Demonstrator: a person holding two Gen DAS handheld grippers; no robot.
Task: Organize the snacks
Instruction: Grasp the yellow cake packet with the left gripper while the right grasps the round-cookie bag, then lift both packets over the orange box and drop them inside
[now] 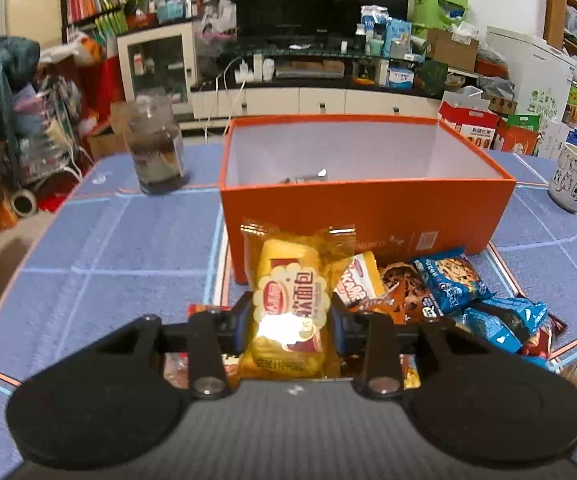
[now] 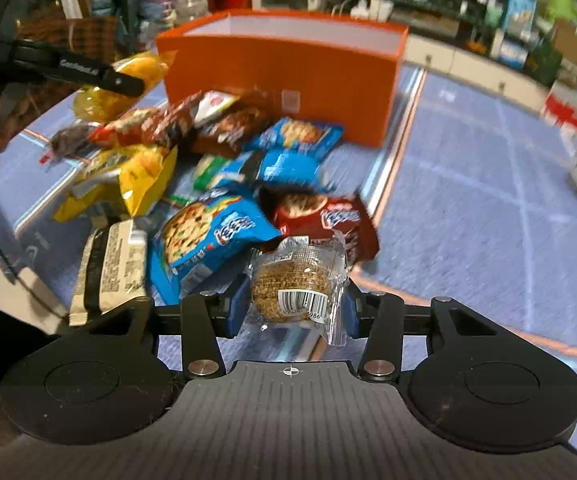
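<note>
Two grippers working, one orange box (image 1: 368, 204) sitting far on the blue tablecloth (image 1: 108, 240), open-topped, white inside. Left gripper (image 1: 291, 316) is clamping one yellow bread packet (image 1: 292, 308), glossy, red-and-white label, held just in front of the box's near wall. Right of it, three blue cookie packets (image 2: 212, 236) and one dark red packet (image 2: 328, 216) are lying in the loose pile. Right gripper (image 2: 294, 308) is pinching one clear-wrapped round cake (image 2: 288, 280), brown and grainy, barcode showing, at the pile's near edge.
</note>
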